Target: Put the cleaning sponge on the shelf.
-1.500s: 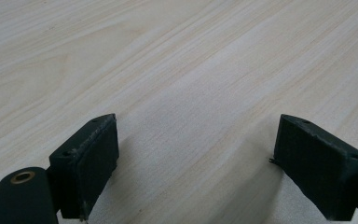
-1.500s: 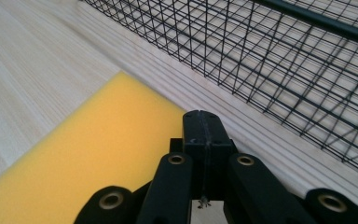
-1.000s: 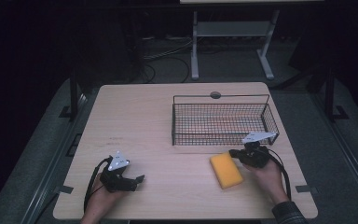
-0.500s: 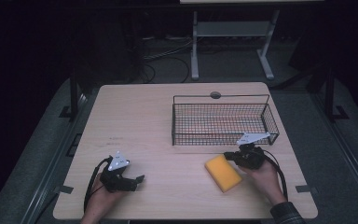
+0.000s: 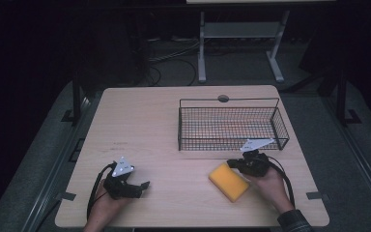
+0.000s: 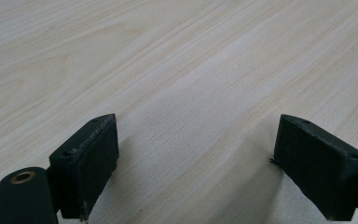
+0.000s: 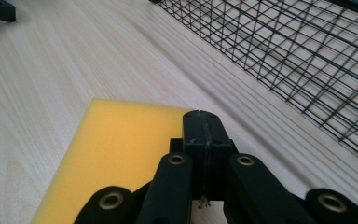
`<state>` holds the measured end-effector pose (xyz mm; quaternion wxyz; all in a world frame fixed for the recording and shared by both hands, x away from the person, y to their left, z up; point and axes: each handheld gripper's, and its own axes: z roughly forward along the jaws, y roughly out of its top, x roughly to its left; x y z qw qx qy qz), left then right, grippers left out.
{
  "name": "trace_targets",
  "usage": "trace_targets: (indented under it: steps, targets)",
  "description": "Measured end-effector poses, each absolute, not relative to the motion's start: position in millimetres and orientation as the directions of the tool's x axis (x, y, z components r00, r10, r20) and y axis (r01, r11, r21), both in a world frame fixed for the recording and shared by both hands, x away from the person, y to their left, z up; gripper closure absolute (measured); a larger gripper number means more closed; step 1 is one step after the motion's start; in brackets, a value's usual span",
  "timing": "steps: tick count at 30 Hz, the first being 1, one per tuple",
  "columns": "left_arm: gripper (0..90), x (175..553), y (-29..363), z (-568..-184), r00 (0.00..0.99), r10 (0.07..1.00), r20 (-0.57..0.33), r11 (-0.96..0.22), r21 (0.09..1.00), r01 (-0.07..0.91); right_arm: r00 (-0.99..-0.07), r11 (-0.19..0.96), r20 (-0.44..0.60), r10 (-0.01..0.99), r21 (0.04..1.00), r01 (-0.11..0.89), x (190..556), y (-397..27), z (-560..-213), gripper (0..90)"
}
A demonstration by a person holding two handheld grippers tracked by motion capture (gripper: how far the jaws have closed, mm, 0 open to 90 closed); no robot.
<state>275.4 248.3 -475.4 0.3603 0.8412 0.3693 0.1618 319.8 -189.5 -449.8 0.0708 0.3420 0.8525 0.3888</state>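
High view: yellow sponge (image 5: 228,181) lies flat on the table (image 5: 145,125), long axis diagonal, touching or just left of the right tool (image 5: 233,164), jaws pressed together, empty; left tool (image 5: 142,186), spread, well apart; wire basket (image 5: 232,123) just behind.

Wooden table (image 5: 164,121), grey floor (image 5: 43,159).

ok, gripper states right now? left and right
Left gripper: open, nothing between its jaws, just bare table.
Right gripper: shut, jaws pressed together with nothing between them, over the edge of the sponge.
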Motion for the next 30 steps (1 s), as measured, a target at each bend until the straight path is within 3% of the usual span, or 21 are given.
trace_targets:
  steps: [5,11,25,30]
  targets:
    - [13.1,275,248,-475,0.675,0.738,0.006,-0.469,0.724,0.506,-0.745,0.456,0.144,0.651,0.71,0.536,319,-191,-447,89.3]
    - [13.1,275,248,-476,0.675,0.738,0.006,-0.466,0.727,0.504,-0.72,0.445,0.158,0.676,0.691,0.569,316,-195,-441,78.5]
    - [13.1,275,248,-476,0.675,0.738,0.006,-0.466,0.728,0.503,-0.683,0.441,0.175,0.709,0.647,0.623,304,-199,-428,44.7]
    - [13.1,275,248,-476,0.675,0.738,0.006,-0.466,0.728,0.503,-0.678,0.447,0.18,0.712,0.629,0.636,299,-196,-424,27.6]
